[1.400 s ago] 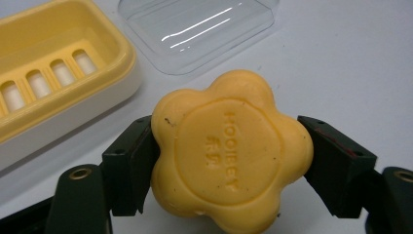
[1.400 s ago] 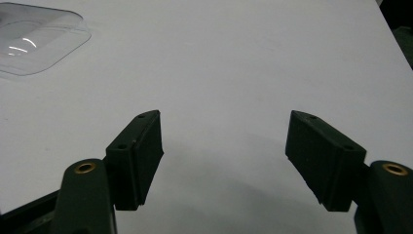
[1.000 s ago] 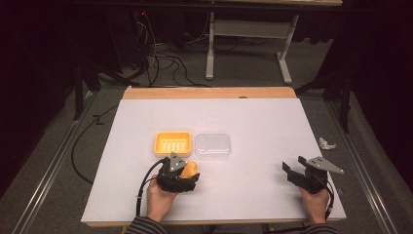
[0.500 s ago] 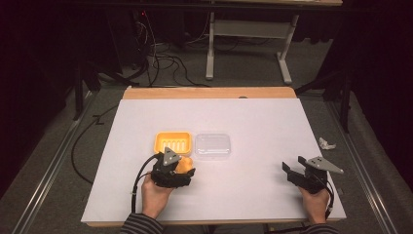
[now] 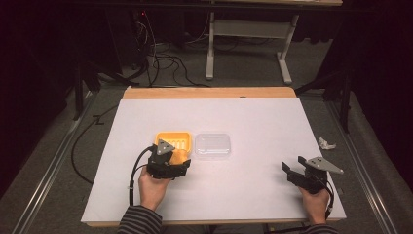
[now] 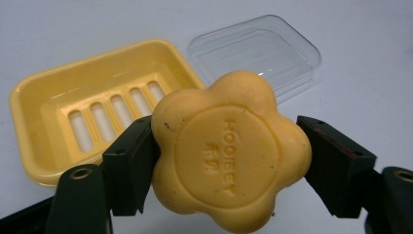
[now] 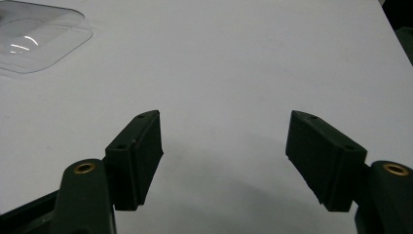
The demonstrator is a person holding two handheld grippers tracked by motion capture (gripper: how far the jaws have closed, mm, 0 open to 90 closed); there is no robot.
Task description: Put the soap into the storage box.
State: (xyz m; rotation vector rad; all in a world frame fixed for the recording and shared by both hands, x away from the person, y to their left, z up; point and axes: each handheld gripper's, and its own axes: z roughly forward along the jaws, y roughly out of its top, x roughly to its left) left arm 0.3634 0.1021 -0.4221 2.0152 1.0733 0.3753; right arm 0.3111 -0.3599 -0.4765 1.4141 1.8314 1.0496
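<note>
Yellow soap (image 6: 229,156) clamped in left tool (image 6: 226,161).

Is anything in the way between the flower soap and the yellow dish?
No, nothing visible is. The left gripper holds the flower soap just in front of the yellow dish, which is open and empty. The clear lid lies beside it.

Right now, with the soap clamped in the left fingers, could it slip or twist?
The soap looks stiff and probably holds shape. Its lobed, rounded edge gives the left gripper little flat contact, so it may pivot. Its smooth surface could be slippery.
</note>
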